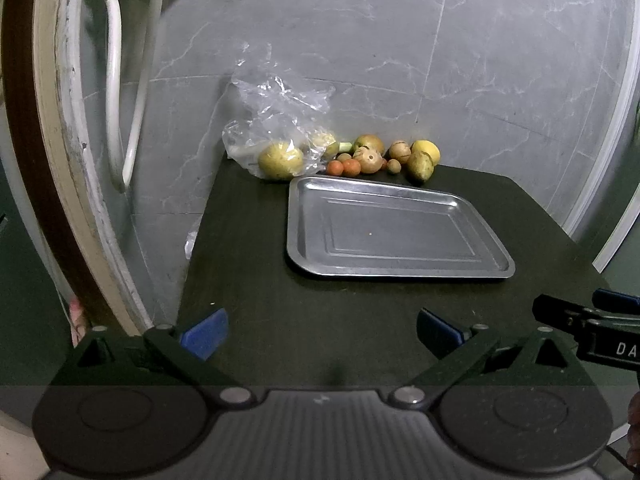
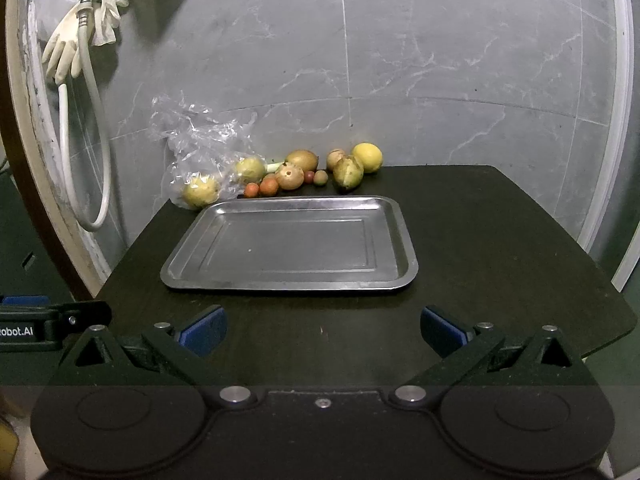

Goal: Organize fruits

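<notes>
— Presently, how do our two tools stand?

— We hold the left gripper [image 1: 322,334] low over the near edge of the dark table [image 1: 248,240], its blue-padded fingers [image 1: 206,334] spread wide with nothing between them. Our right gripper [image 2: 323,332] is set the same way: jaws wide apart, empty, level with the left one and just beside it.

— Where does the fruit lie relative to them?

— Well apart from both, at the far edge of the table against the grey marble wall [image 2: 440,60]. The empty steel tray [image 2: 288,244] lies between our grippers and the fruit.

— Itemise the fruit.

— From the right wrist view: a yellow lemon [image 2: 367,157] farthest right, a greenish-yellow fruit [image 2: 348,172] touching it in front, a small brown round fruit [image 2: 335,158] behind, and a brown oval fruit [image 2: 302,160] near the middle. A tan fruit [image 2: 289,176] sits in front of that one, with two small orange-red fruits [image 2: 269,187] beside it, just beyond the tray rim. At the left, a crumpled clear plastic bag [image 2: 192,136] lies over two yellow-green round fruits [image 2: 200,194]; we cannot tell whether they are fully inside it.

— Anything off the table?

— A white hose [image 2: 96,120] and pale rubber gloves [image 2: 64,52] hang on the wall at the left.
</notes>
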Motion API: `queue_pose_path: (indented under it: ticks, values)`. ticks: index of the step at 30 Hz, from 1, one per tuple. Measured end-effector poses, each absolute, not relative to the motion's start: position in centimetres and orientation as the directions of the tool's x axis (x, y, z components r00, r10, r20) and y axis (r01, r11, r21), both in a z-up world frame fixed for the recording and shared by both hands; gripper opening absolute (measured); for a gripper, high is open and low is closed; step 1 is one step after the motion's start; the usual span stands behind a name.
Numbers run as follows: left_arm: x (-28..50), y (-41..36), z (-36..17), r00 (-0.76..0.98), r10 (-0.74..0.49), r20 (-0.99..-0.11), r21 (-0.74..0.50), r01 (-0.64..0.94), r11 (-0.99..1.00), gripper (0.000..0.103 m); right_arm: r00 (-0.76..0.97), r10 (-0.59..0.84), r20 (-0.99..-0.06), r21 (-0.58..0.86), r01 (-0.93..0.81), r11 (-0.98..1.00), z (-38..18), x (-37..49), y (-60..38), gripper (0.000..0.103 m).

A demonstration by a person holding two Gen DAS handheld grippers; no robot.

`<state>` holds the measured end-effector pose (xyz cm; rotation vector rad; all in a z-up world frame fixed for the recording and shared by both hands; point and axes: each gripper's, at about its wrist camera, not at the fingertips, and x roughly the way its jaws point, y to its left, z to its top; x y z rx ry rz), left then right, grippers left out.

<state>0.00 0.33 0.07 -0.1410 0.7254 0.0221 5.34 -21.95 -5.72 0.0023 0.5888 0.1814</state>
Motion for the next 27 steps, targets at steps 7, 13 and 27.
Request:
queue_pose_path:
  ticks: [7,13,27]
  values:
    - [0.1,0.6,0.0,0.747,-0.037,-0.664,-0.128,-0.065,0.990,0.102,0.815,0.169,-0.554,0.050,-0.171,0.984,-5.7,5.5,-21.9,0.102]
    - [0.1,0.8,-0.1,0.746,-0.039,-0.665,-0.132,-0.066,0.989,0.102,0.814,0.168,-0.556,0.047,-0.171,0.984,-5.7,5.6,-21.8,0.102]
    - [0.6,1.9,-0.5,0.740,-0.050,-0.671,-0.149,-0.068,0.986,0.102,0.813,0.162,-0.560,0.036,-0.171,0.985,-5.9,5.7,-21.3,0.102]
